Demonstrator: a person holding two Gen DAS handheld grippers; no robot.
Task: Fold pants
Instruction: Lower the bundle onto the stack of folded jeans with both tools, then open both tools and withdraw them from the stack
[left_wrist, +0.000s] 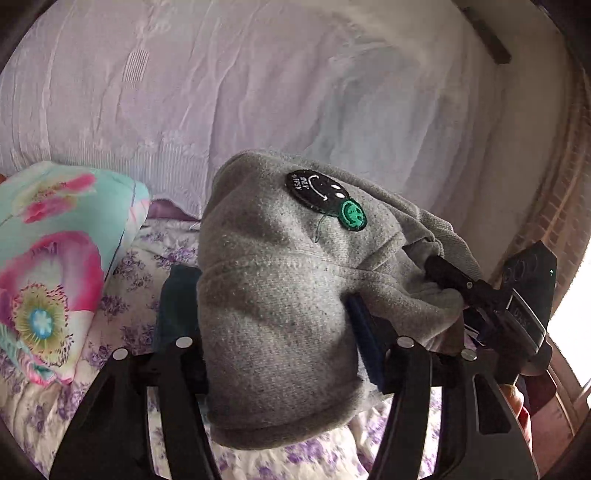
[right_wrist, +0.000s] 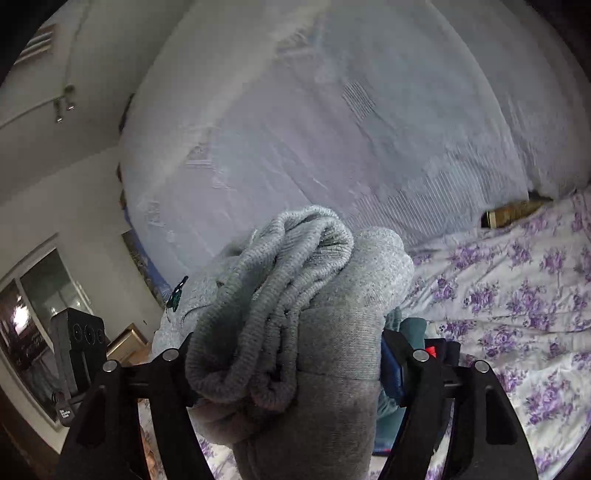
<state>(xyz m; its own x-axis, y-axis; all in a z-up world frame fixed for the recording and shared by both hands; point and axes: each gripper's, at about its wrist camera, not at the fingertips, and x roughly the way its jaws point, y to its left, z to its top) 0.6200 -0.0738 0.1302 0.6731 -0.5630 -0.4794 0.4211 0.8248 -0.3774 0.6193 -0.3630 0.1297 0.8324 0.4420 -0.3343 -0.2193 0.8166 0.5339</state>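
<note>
1. Left black two-finger gripper (left_wrist: 280, 332) is clamped on a thick wad of the grey fleece sweatpants (left_wrist: 288, 280); the wad fills the gap btw its blue-padded fingers (left_wrist: 364, 332). Pants are up in the air, off the bed.
2. Right black two-finger gripper (right_wrist: 284, 354) holds the other end, jaws set fairly wide around the bunched ribbed knit cuffs (right_wrist: 280, 295) plus a fold of fleece.
3. Risk: several layers are gathered in each bite, not one clean edge. If an inner layer slips, the fold will likely come down lopsided, w/ a leg sagging loose.
4. Risk: the span btw the 2 grippers looks slack and rumpled. Set down like that, it would prob. trap creases instead of lying flat.
5. Risk: the turquoise pillow w/ big pink flowers (left_wrist: 55, 258) sits near the landing zone on the left; a trailing hem could drag over it.
6. Materials: the fleece is soft, heavy, pilled, w/ a stitched seam; it drapes in fat rounded lobes. The cuffs are coarser rib, rope-like when bunched.
7. A black round smiley patch (left_wrist: 318, 189) and a smaller green smiley patch (left_wrist: 352, 214) sit on the outer face, stiffer than the cloth around them.
8. Below lies the white bedsheet w/ purple flower print (right_wrist: 517, 295), thin and wrinkled; behind it, a pale lilac embossed headboard cover (left_wrist: 184, 92).
</note>
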